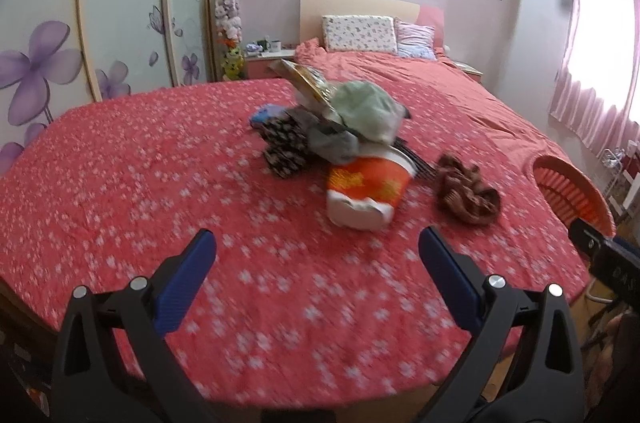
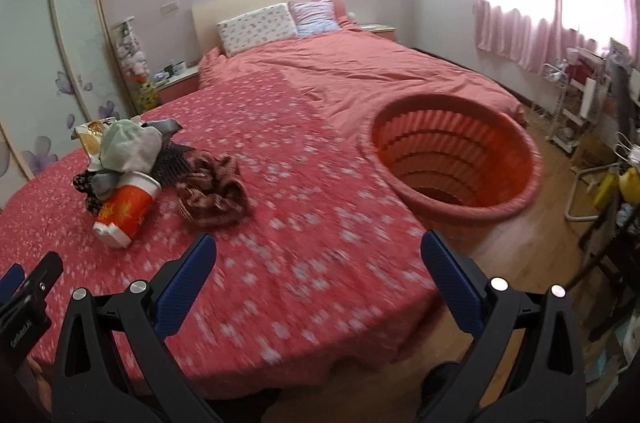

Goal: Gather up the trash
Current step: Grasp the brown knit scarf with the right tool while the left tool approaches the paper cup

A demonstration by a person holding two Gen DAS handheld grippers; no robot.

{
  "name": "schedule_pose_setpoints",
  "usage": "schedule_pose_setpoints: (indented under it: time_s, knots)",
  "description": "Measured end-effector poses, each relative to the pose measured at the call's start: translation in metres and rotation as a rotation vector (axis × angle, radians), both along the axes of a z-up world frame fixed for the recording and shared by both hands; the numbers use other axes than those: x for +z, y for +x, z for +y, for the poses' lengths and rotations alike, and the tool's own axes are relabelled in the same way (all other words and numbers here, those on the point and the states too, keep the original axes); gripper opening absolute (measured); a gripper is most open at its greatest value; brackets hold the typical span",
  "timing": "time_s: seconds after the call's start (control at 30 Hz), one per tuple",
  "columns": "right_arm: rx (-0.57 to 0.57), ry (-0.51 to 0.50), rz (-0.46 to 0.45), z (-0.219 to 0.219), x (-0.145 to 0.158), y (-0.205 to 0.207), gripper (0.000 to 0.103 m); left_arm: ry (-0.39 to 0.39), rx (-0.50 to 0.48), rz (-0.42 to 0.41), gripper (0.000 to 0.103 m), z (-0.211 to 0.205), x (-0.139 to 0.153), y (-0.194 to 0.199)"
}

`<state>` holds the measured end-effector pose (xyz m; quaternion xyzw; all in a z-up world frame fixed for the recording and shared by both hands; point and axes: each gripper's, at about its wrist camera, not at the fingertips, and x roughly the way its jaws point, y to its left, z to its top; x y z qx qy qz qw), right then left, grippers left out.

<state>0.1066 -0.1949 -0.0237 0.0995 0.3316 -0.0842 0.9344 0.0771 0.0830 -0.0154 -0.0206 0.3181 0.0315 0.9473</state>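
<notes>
An orange and white instant noodle cup (image 1: 366,189) lies on its side on the red flowered bedspread (image 1: 140,183), at the front of a pile holding a yellow snack wrapper (image 1: 308,83), a pale green cloth (image 1: 366,111) and dark patterned fabric (image 1: 284,147). A brown scrunched cloth (image 1: 466,193) lies to its right. My left gripper (image 1: 316,247) is open and empty, short of the cup. My right gripper (image 2: 318,251) is open and empty over the bed's edge. The cup (image 2: 126,209), the pile (image 2: 128,143) and the brown cloth (image 2: 214,195) are at its left. The orange basket (image 2: 452,165) stands at its right.
The basket's rim (image 1: 572,189) shows at the right of the left wrist view. Pillows (image 2: 258,27) lie at the bed's head. A flowered wardrobe (image 1: 48,63) is on the left. A nightstand (image 1: 270,59), pink curtains (image 2: 520,3) and cluttered shelves (image 2: 584,91) stand around the wooden floor (image 2: 516,243).
</notes>
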Motion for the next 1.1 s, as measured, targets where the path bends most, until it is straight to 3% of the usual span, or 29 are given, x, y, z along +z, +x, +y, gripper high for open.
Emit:
schedule_pose_setpoints:
  time_s: [0.3,0.43,0.53,0.7,0.93,1.1]
  knots:
    - [0.102,-0.005,0.046,0.034,-0.010,0.065,0.083,-0.002,-0.012,0.016,0.099,0.014,-0.005,0.036]
    - [0.121,-0.014,0.102,0.041,-0.022,0.085,0.062,-0.030,-0.013,0.040,0.099,0.019,-0.011,0.049]
    - [0.112,0.023,0.138,0.036,-0.030,0.097,0.056,-0.043,-0.015,0.043,0.099,0.023,-0.014,0.055]
    - [0.140,0.003,0.181,0.043,-0.041,0.108,0.049,-0.060,-0.034,0.055,0.099,0.023,-0.019,0.065]
    - [0.169,0.020,0.193,0.040,-0.043,0.109,0.014,-0.059,-0.077,0.090,0.099,0.007,-0.025,0.080]
    - [0.123,0.023,0.170,0.023,-0.038,0.099,0.011,-0.051,-0.106,0.124,0.099,-0.006,-0.032,0.089]
